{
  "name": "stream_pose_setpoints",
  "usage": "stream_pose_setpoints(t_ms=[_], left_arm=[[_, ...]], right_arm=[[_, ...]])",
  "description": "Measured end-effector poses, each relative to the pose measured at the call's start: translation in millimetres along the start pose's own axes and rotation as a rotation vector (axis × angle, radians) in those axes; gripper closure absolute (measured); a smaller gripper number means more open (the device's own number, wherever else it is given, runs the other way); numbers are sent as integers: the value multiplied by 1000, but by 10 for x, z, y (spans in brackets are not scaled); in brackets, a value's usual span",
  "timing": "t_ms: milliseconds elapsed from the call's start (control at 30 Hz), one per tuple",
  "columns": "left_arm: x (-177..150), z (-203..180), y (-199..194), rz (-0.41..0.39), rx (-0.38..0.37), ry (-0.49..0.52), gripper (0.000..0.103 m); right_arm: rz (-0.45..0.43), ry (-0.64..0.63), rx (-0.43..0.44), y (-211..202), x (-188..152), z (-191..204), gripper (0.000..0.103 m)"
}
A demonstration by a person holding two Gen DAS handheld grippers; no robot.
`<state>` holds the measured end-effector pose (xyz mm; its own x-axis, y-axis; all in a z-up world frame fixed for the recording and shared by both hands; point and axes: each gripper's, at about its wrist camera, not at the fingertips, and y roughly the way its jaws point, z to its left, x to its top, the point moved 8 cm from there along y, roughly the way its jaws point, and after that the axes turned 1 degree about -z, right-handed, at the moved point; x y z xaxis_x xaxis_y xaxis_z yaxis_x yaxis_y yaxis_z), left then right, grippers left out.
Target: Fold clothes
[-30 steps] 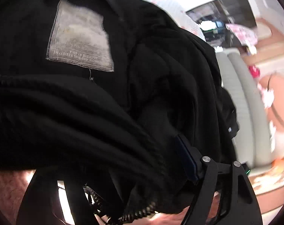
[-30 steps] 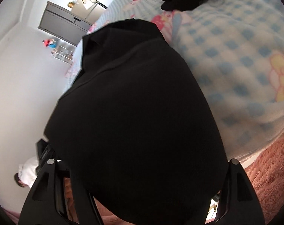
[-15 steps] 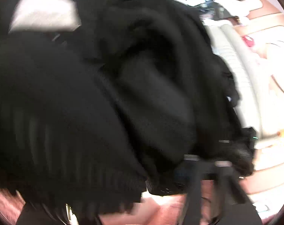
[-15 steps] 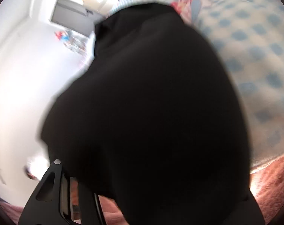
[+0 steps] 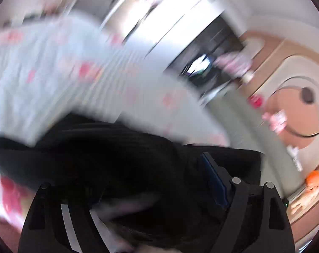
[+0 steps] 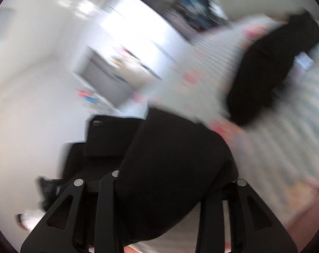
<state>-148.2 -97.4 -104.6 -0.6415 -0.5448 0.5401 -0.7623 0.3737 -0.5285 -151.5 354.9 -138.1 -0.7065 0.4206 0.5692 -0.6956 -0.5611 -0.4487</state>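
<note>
Two claws, one black garment [image 6: 172, 179] shared between them. Right claw [image 6: 159, 189]: jaws narrow and easing apart, black cloth bunched between the fingers and bulging out ahead of them; grip looks retained. Left claw [image 5: 151, 189]: jaws spreading wide, dark ribbed cloth [image 5: 108, 154] draped across and between the fingers; whether the pads press on it cannot be told through the blur. Beyond both claws: a pale checked bedspread [image 6: 286, 126] with pink motifs. Further out, ahead and to the right of the right claw, a second dark pile [image 6: 271, 67] rests on the bed. Handling advice: keep both corners level, let the fabric hang free, and lower it flat onto the bedspread before creasing.
</note>
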Motion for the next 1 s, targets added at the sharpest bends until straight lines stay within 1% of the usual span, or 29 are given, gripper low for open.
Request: stream_pose_setpoints(t_ms=[33,67,100,133,200,233,267,300,333,367,400,433,500,533,567,600,633,667,700,733,767,800,833,867,900,933,967,1000], left_arm=[[-166,238,140,64,78,-39,25],[-338,448,263,127,141,-76,32],[-515,545,332,175,136,-101,33],[-645,529,331,191,90,-107,33],[-818,398,225,163,40,-67,31],[-878,337,153,138,52,-47,28],[-937,276,81,114,64,-26,23],[-996,222,18,96,74,-14,21],[-1056,203,3,109,78,-32,21],[-1131,227,28,135,85,-64,21],[-1211,255,56,160,100,-92,21],[-1311,304,91,178,141,-105,21],[-1514,400,155,211,221,-131,20],[-1616,453,175,208,245,-145,20],[-1695,488,200,199,246,-155,18],[-1734,477,241,202,232,-149,17],[-1759,445,313,237,206,-134,16],[-1779,404,385,279,177,-118,17],[-1784,330,456,347,136,-104,19],[-1767,250,507,399,99,-83,33],[-1662,142,496,390,81,-40,54],[-1512,24,447,351,74,8,61],[-1357,-84,376,304,59,34,71],[-1190,-192,293,251,40,53,79],[-983,-289,166,180,6,42,79],[-781,-359,18,116,-17,17,80],[-590,-432,-127,55,-39,-6,83],[-456,-505,-262,2,-55,-18,83]], right_arm=[[56,26,-62,78,-148,-220,68],[108,53,-117,144,-291,-424,68],[124,81,-103,151,-381,-495,68],[141,105,-91,157,-467,-558,68],[171,67,-102,140,-582,-540,68],[183,41,-113,109,-618,-503,66],[195,16,-123,75,-658,-470,65],[209,3,-127,18,-722,-483,63],[223,-8,-130,-25,-775,-499,60],[229,-4,-130,48,-741,-538,57],[240,-3,-124,85,-783,-553,50],[253,-1,-119,132,-827,-573,45],[299,6,-116,387,-935,-682,39],[334,3,-115,479,-1019,-691,38],[367,0,-114,565,-1100,-699,37],[376,-5,-118,609,-1150,-692,34],[386,-11,-117,657,-1186,-686,31],[396,-18,-116,705,-1218,-678,31],[403,-26,-114,741,-1216,-648,31],[408,-37,-111,773,-1208,-612,40],[396,-66,-89,763,-1153,-518,50],[359,-101,-43,702,-1051,-374,64],[321,-133,5,632,-945,-230,71],[267,-130,64,503,-804,-108,75],[213,-127,124,369,-663,14,78],[158,-123,181,231,-522,128,79],[106,-106,221,90,-393,177,79],[59,-88,249,-51,-276,196,79]])
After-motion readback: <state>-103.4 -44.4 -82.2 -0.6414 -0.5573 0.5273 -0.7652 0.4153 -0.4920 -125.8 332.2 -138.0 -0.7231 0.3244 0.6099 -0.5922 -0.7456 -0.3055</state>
